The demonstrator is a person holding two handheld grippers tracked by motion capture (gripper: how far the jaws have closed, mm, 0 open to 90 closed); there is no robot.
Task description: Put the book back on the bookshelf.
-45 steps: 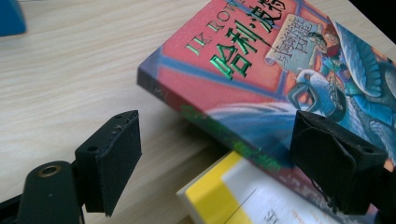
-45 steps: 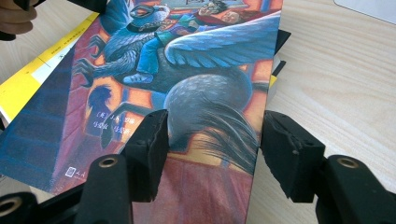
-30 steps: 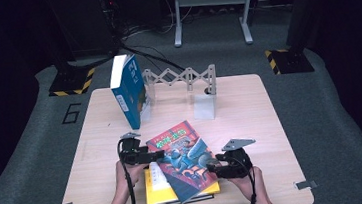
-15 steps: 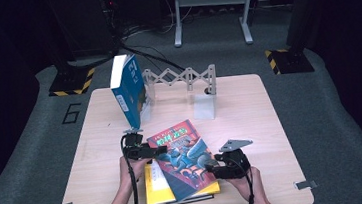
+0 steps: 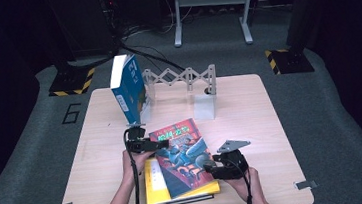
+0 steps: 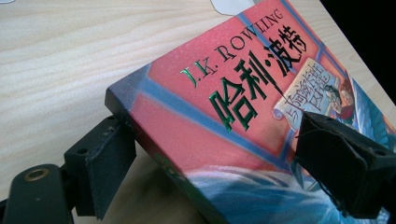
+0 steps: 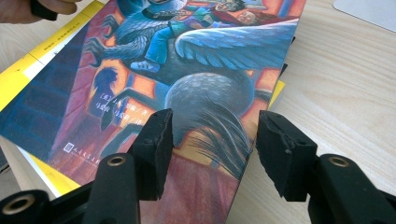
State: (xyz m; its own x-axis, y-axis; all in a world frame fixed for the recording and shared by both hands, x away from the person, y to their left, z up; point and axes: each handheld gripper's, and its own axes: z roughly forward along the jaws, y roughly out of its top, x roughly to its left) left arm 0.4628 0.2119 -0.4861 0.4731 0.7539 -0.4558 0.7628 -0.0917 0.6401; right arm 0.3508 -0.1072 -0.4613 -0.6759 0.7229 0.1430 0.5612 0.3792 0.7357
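While the left gripper [image 5: 160,144] has its fingers [image 6: 105,163] spread wide across the upper left corner of the red-covered book [image 5: 184,154], one finger against the spine edge and the other lying on the cover, they straddle the book without pinching it. The right gripper [image 5: 210,168] likewise has its fingers [image 7: 156,144] apart: one rests over the cover, the other sits off the book's right edge above the bench [image 5: 261,124]. The book lies flat atop a yellow book [image 5: 154,187] near the bench's front, its long axis running from near-right toward far-left, tilted against the bench edge. Each hand is at its own side, left at the far corner, right at the near edge. Beyond stands a blue book [image 5: 128,89] upright against the expandable rack [image 5: 181,77]; lifting likely needs both sets of fingers to close first.
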